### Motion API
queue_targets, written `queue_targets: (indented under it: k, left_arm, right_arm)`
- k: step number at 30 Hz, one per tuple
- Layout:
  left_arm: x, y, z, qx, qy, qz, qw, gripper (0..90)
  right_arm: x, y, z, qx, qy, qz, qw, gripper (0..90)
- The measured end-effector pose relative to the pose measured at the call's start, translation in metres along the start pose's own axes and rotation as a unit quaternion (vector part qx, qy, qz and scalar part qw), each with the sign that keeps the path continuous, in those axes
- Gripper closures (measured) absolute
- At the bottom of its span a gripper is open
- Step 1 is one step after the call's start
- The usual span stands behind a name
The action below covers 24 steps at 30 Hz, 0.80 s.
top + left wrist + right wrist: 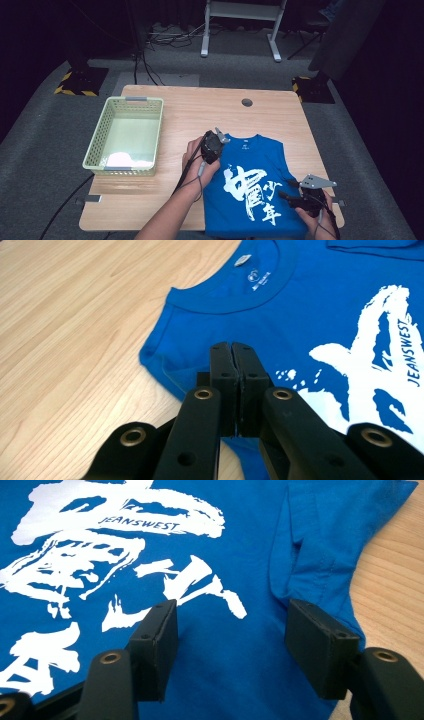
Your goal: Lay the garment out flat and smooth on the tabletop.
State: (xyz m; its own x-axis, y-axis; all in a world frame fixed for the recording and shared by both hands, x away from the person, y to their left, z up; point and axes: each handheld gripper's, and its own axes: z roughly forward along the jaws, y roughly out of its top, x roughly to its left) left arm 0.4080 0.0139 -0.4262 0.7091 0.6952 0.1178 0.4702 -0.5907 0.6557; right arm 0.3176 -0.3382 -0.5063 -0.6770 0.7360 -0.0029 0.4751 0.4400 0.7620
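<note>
A blue T-shirt point(252, 187) with a large white brush-style print point(252, 192) lies flat on the wooden table point(190, 107), at about five o'clock on the tabletop, its neck toward twelve o'clock and its lower hem running off the near edge. The word JEANSWEST sits inside the print, readable in both gripper views. In the left gripper view the collar point(225, 295) curves open with a small label point(243, 259) inside the neck.

The left gripper point(214, 145) rests at the shirt's shoulder, at about ten o'clock of the garment, held in the person's left hand point(196, 161). In its own view the two black jaws are pressed together, tips touching, right over the shirt's edge where the cloth meets bare wood; whether a fold of cloth is pinched between them I cannot tell, since the tips hide that spot.

The right gripper point(299, 197) sits at about four o'clock of the shirt, near its right side, in the right hand point(320, 217), with a grey three-cornered plate point(316, 181) on top. Its jaws stand wide apart, released, above the blue cloth beside the print, with a folded sleeve point(320, 545) at one o'clock of the jaws and table wood beyond it.

A pale green plastic basket point(107, 127) stands at nine o'clock on the table, well apart from the shirt, with something white point(122, 160) in its near end. A round hole point(247, 102) marks the table at twelve o'clock.
</note>
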Motion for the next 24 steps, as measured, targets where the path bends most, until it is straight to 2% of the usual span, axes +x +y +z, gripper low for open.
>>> queue_targets:
  k: [5,12,20,24]
  left_arm:
    - [0.007,-0.009,-0.004,0.000,0.013,-0.005,0.9999,88.1]
    - [0.018,-0.018,-0.008,0.012,0.034,-0.010,0.9993,88.1]
    - [0.030,-0.029,-0.009,0.038,0.065,-0.022,0.9970,88.1]
    - [0.035,-0.040,-0.012,0.039,0.081,-0.033,0.9954,85.8]
  right_arm:
    - [0.000,0.000,0.000,0.000,0.000,0.000,1.0000,38.4]
    - [0.000,0.000,0.000,0.000,0.000,0.001,1.0000,38.4]
    - [0.001,0.001,0.000,0.000,-0.003,0.005,1.0000,38.4]
    - [0.001,0.001,0.000,0.001,-0.004,0.005,1.0000,38.4]
